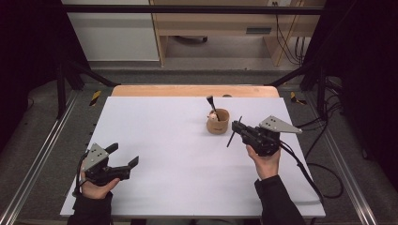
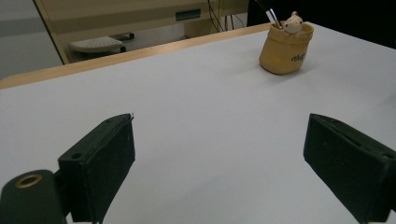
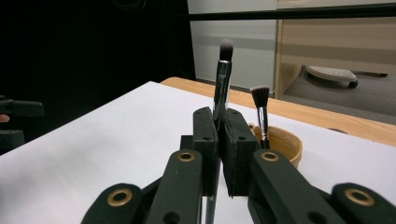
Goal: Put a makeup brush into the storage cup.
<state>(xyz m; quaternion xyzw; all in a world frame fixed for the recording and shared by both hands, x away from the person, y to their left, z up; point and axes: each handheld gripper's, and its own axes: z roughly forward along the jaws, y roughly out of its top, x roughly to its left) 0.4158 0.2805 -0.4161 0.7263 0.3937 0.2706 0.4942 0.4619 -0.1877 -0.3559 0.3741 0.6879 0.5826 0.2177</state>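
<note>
Black jaws of our right gripper (image 3: 218, 140) fill the foreground of the right gripper view, pressed together on the thin handle of a makeup brush (image 3: 222, 79), bristles up. We judge the step in hand to be dropping this brush into the tan cup (image 1: 218, 123), which stands on the white table (image 1: 164, 140) just beside that gripper. A second brush (image 3: 260, 112) and a small pale figure (image 2: 294, 21) already sit inside. To do it well, we should carry the brush over the cup mouth, keep it near upright, lower the handle end past the rim clear of the other brush, and only then part the jaws. The handle looks smooth and glossy, so it may slip or pivot. The cup looks soft, rounded, matte, and could tip if nudged. Our left gripper (image 1: 123, 161) rests near the table's front left, jaws wide apart, holding nothing
</note>
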